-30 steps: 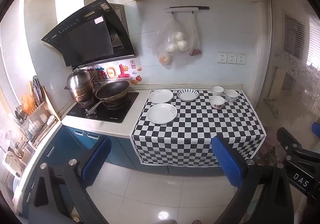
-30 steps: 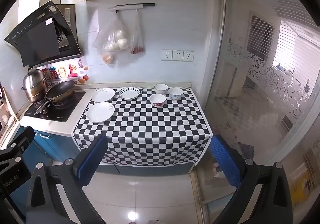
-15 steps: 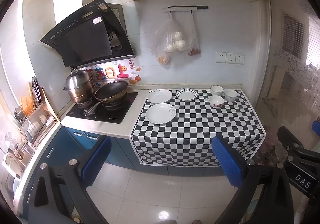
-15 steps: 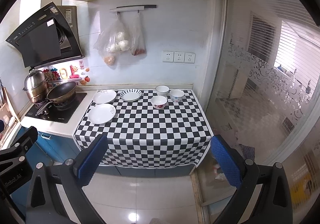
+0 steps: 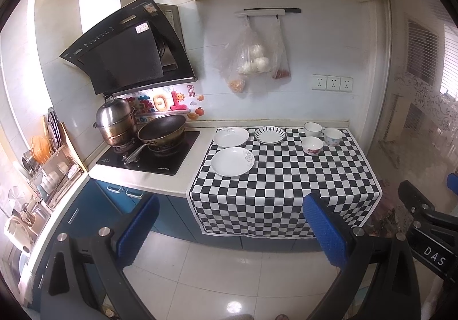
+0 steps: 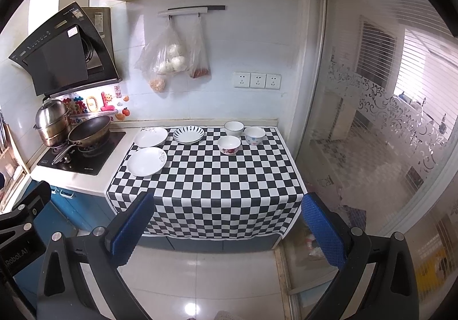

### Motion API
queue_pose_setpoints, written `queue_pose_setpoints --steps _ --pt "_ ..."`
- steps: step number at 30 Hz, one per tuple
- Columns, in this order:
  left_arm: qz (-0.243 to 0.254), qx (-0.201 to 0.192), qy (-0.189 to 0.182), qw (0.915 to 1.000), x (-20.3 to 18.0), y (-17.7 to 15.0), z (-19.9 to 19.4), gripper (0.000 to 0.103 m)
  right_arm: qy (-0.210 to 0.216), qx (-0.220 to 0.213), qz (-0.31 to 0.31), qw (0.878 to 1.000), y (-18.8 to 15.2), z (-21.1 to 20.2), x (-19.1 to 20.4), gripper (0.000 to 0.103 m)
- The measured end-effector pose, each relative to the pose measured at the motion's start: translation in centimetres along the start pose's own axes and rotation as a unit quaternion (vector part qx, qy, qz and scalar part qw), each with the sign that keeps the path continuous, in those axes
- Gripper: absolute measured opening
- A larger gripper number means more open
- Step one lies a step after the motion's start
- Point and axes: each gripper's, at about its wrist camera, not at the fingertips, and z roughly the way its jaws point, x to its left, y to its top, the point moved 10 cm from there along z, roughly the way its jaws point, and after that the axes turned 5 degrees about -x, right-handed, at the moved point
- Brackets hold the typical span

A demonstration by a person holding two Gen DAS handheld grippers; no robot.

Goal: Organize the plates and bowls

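On a counter under a black-and-white checked cloth (image 5: 283,182) lie three plates: a near white plate (image 5: 232,162), a far white plate (image 5: 231,137) and a striped plate (image 5: 270,134). To their right stand three small bowls: a flowered bowl (image 5: 312,145), a plain white bowl (image 5: 313,129) and a dotted bowl (image 5: 333,136). The same dishes show in the right wrist view: near plate (image 6: 146,161), striped plate (image 6: 188,134), flowered bowl (image 6: 229,144). My left gripper (image 5: 230,230) and right gripper (image 6: 227,230) are both open, empty, and well back from the counter over the floor.
A hob (image 5: 148,154) left of the cloth carries a black wok (image 5: 162,131) and a steel steamer pot (image 5: 115,125), under a range hood (image 5: 126,48). Plastic bags (image 5: 254,59) hang on the wall. A dish rack (image 5: 48,165) stands far left. A frosted glass door (image 6: 386,125) bounds the right side.
Both views have shifted slightly, the counter sitting a little lower and closer to centre. Dishes have not moved and both grippers stay open.
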Motion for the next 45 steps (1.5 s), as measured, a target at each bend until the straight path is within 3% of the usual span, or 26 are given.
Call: queue_pose_setpoints --steps 45 --pt "-0.003 0.005 -0.009 0.9999 -0.5 0.9 1.0 0.103 -0.011 0.009 0.003 1.000 0.1 1.6 -1.3 0.103"
